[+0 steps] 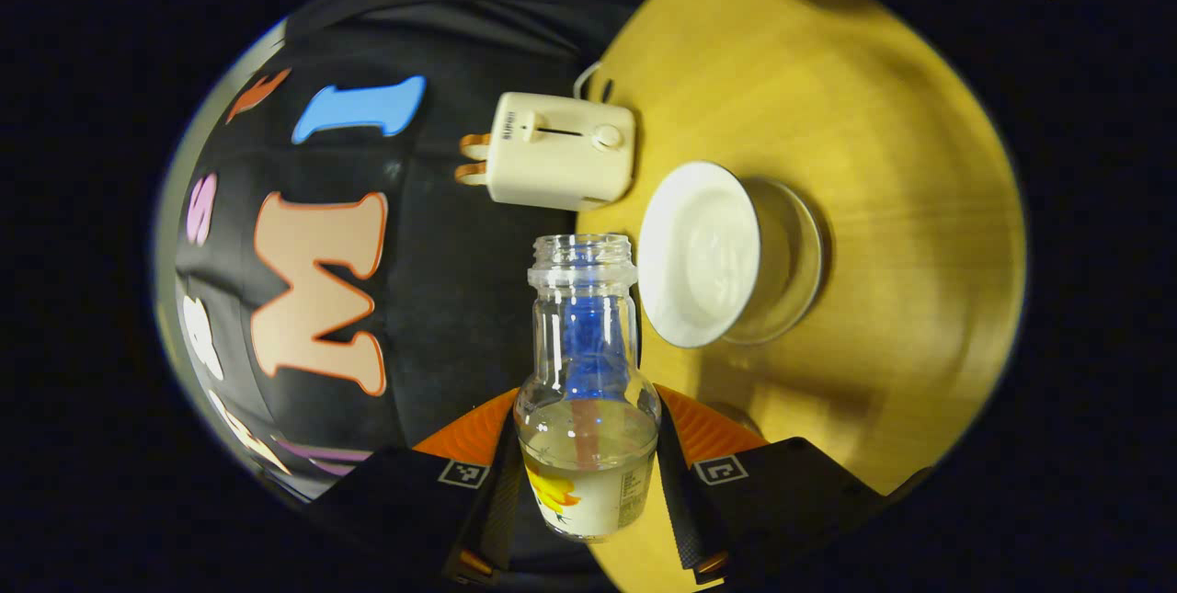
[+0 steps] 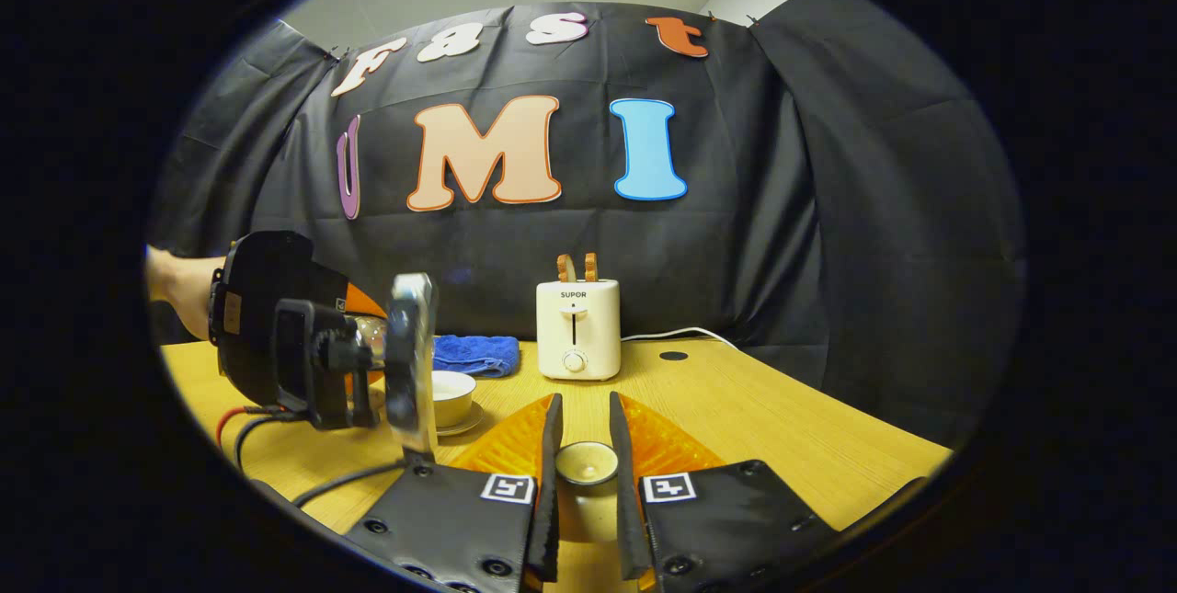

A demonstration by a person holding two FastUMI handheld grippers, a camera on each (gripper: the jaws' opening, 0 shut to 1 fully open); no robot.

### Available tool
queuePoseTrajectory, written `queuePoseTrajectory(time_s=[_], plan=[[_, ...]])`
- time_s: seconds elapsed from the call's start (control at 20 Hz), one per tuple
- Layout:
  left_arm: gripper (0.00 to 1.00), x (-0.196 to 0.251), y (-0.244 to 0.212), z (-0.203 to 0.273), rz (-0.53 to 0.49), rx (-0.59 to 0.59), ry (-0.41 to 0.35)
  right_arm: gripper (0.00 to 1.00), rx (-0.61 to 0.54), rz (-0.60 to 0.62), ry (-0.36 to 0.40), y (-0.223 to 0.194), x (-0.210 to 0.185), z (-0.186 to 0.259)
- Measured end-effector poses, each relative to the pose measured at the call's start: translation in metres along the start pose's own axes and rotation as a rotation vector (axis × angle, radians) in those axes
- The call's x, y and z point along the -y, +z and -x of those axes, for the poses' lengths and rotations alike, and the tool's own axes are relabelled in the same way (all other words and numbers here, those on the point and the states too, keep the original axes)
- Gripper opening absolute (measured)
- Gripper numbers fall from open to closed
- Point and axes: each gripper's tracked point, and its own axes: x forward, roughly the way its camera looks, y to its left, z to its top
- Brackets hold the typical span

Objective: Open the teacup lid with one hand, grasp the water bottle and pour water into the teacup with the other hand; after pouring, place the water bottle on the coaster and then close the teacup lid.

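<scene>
- Left gripper [image 1: 588, 473], left gripper view: both fingers clamped on the uncapped water bottle [image 1: 588, 391], which is tipped sideways, mouth just beside the open teacup [image 1: 713, 253] on its glass saucer [image 1: 791, 253]. Some water left in the bottle. Toaster [image 1: 561, 150] beyond, on the wooden table [image 1: 874, 161].
- Right gripper [image 2: 587, 473], right gripper view: fingers clamped on the teacup lid [image 2: 586, 462] by its knob, above the table. Left gripper off to the left over the teacup; blue cloth [image 2: 476, 354] behind.

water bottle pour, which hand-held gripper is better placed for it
Left. The left hand-held gripper already clamps the uncapped water bottle, tipped toward the open teacup. The right hand-held gripper holds the teacup lid.
</scene>
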Motion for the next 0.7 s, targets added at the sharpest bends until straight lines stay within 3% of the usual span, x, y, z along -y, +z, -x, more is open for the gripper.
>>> queuePoseTrajectory(time_s=[0.25, 0.45, 0.55, 0.7], plan=[[0.65, -0.028, 0.012, 0.020, 0.649, 0.235, 0.107, 0.29, 0.001, 0.001, -0.002, 0.000, 0.000, 0.000], [0.65, -0.042, 0.011, 0.021, 1.137, 0.353, 0.124, 0.29, 0.000, 0.001, -0.008, 0.000, 0.001, 0.001], [0.65, -0.038, 0.012, 0.015, 1.247, 0.359, 0.139, 0.29, 0.000, 0.001, -0.010, 0.000, 0.002, 0.000], [0.65, -0.034, 0.015, 0.004, 1.294, 0.323, 0.147, 0.29, 0.001, 0.002, -0.014, 0.000, 0.003, 0.000]])
